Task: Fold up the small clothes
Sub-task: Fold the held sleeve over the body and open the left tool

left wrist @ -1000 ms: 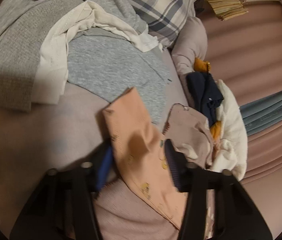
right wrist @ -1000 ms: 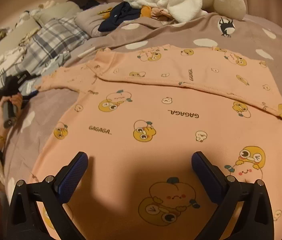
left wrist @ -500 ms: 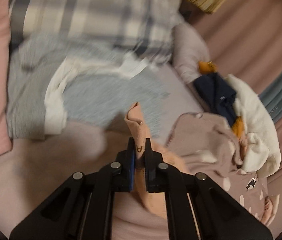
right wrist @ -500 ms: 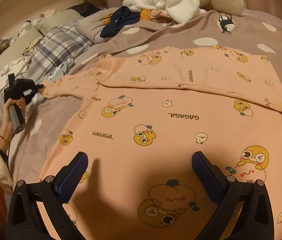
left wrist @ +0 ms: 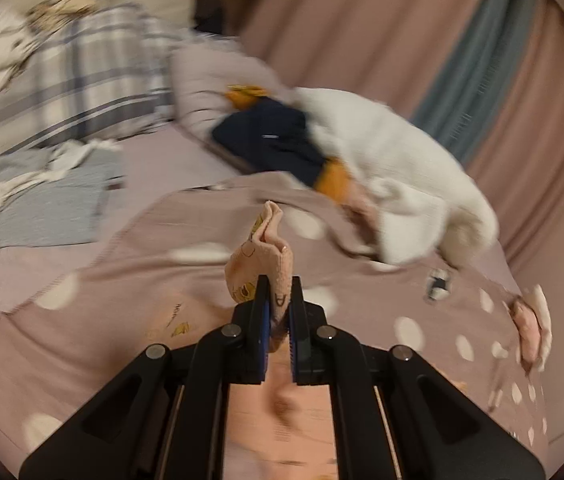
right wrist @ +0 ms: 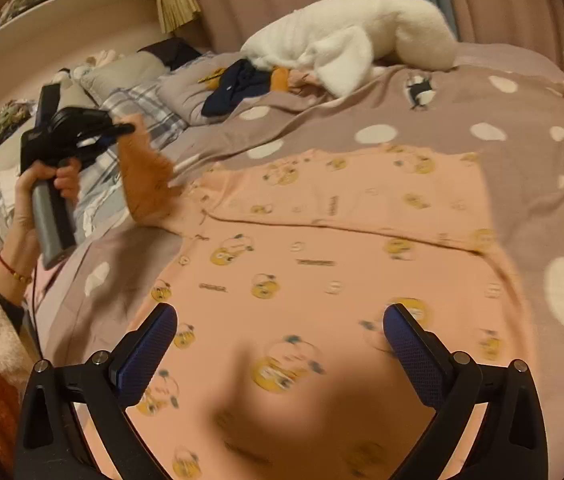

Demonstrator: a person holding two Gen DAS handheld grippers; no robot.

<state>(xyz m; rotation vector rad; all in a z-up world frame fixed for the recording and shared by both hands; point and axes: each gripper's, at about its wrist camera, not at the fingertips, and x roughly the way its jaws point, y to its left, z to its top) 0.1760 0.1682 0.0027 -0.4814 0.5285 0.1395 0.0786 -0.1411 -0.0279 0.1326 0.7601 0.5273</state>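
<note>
A peach shirt (right wrist: 322, 272) printed with yellow cartoon faces lies flat on the mauve dotted bedspread (right wrist: 462, 112). One sleeve is folded across its top. My left gripper (left wrist: 278, 304) is shut on the other sleeve's cuff (left wrist: 265, 248). In the right wrist view the left gripper (right wrist: 125, 130) holds that sleeve (right wrist: 141, 176) lifted above the shirt's left side. My right gripper (right wrist: 279, 332) is open and empty, hovering over the shirt's lower body.
A heap of white fleece (right wrist: 346, 40), navy and orange clothes (right wrist: 237, 84) sits at the bed's far end. A plaid pillow (left wrist: 61, 88) and grey garments (left wrist: 41, 204) lie to the left. Pink curtains (left wrist: 402, 40) hang behind.
My left gripper closed on the sleeve cuff, then lifted it and swung it up and toward the shirt's body. My right gripper stayed open over the shirt.
</note>
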